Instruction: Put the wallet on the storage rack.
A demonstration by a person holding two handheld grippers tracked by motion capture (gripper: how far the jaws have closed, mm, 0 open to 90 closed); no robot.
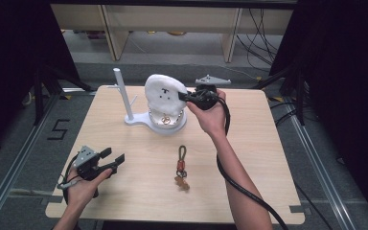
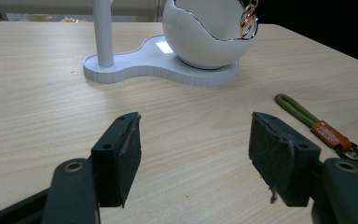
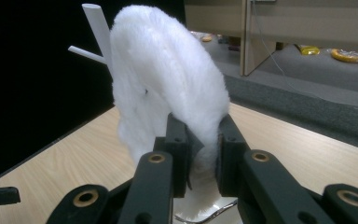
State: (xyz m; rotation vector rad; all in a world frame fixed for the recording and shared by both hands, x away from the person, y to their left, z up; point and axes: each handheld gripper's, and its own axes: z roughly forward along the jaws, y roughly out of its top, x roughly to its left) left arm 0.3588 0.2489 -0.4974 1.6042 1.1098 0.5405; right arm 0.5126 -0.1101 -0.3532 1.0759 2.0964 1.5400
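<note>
A fluffy white cover (image 1: 163, 92) sits over the round white egg-shaped holder (image 1: 168, 122), whose base also carries a thin white post (image 1: 123, 93). My right gripper (image 1: 184, 96) is shut on the cover's right edge; in the right gripper view its jaws pinch the white fluff (image 3: 168, 88). A gold charm (image 2: 248, 18) hangs at the holder's opening (image 2: 205, 32). A green strap keychain with an orange tab (image 1: 181, 167) lies on the table nearer me, also at the right of the left gripper view (image 2: 314, 123). My left gripper (image 1: 113, 157) rests open at the front left, holding nothing.
The light wooden table (image 1: 139, 191) has bare room around the keychain and to the left. The white post has a short side peg (image 3: 86, 52). Beyond the table's far edge stand wooden shelf legs (image 1: 115, 33) and cables on a grey floor.
</note>
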